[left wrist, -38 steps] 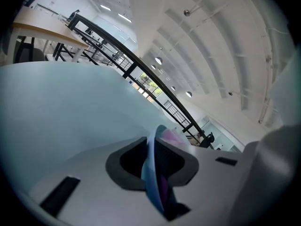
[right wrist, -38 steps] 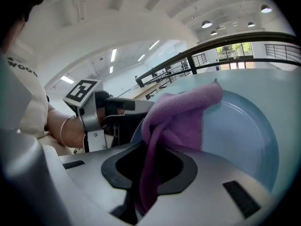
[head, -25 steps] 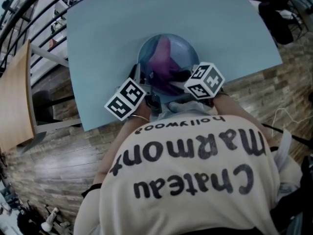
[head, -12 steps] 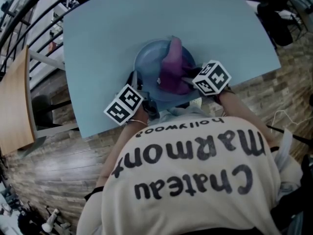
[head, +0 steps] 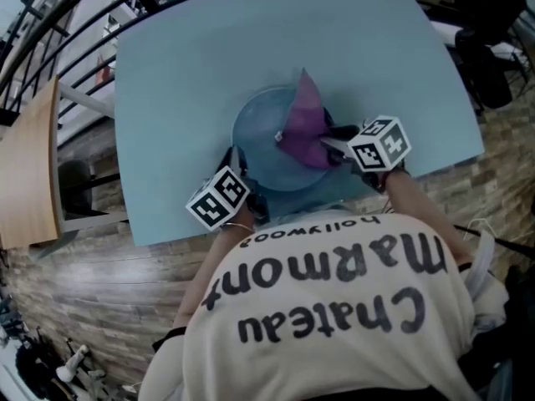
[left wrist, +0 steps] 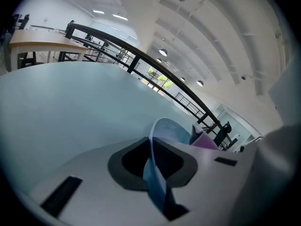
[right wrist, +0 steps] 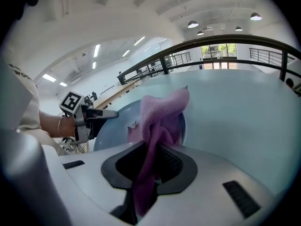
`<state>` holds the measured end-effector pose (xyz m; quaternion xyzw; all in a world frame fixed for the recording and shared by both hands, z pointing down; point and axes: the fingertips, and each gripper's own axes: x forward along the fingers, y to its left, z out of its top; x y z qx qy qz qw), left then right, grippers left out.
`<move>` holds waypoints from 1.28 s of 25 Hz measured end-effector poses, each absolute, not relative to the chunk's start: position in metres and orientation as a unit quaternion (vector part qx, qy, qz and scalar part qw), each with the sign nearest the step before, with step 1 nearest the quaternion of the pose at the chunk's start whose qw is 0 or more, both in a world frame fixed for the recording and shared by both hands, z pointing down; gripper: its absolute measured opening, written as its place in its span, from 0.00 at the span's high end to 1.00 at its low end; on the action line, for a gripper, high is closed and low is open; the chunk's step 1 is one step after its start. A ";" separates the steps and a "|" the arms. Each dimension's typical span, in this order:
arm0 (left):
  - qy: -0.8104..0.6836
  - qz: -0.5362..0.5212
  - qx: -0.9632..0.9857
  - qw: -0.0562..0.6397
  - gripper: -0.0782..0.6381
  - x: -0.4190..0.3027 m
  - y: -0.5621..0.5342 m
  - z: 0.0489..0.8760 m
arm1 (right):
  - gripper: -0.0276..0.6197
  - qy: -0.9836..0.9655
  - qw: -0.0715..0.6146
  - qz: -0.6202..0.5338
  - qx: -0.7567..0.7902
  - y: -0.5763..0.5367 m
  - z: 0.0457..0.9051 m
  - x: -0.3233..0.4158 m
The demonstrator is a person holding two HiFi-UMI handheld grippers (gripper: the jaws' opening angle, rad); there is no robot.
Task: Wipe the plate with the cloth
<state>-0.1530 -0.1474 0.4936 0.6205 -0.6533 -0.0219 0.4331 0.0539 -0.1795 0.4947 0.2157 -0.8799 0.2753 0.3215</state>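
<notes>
Your right gripper (head: 328, 145) clamps the cloth (head: 303, 124) over the plate's (head: 257, 134) right half, so bare plate lies leftward toward your left gripper (head: 237, 155), whose jaws have just been closing, apparently onto the rim.

The desk (head: 184, 73) lies bare across its far half and along both sides, open to a pass. The plate (head: 255, 136) sits near the front edge, with the cloth (head: 305, 124) peaked on its right part. A railing (left wrist: 141, 60) runs beyond the far edge, and a wooden top (head: 29, 174) stands off left.
</notes>
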 end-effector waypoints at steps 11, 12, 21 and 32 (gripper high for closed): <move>-0.693 0.024 0.579 0.429 0.86 -0.151 -0.159 0.502 | 0.83 -0.890 0.182 0.332 0.255 -0.274 0.460 0.104; -0.700 0.030 0.575 0.423 0.86 -0.154 -0.162 0.501 | 0.83 -0.889 0.169 0.342 0.253 -0.283 0.458 0.107; -0.723 0.050 0.546 0.421 0.73 -0.166 -0.158 0.508 | 0.83 -0.885 0.074 0.395 0.234 -0.320 0.432 0.127; -0.803 -0.016 0.509 0.310 0.79 -0.184 -0.129 0.424 | 0.83 -0.906 -0.009 0.359 0.224 -0.337 0.378 0.151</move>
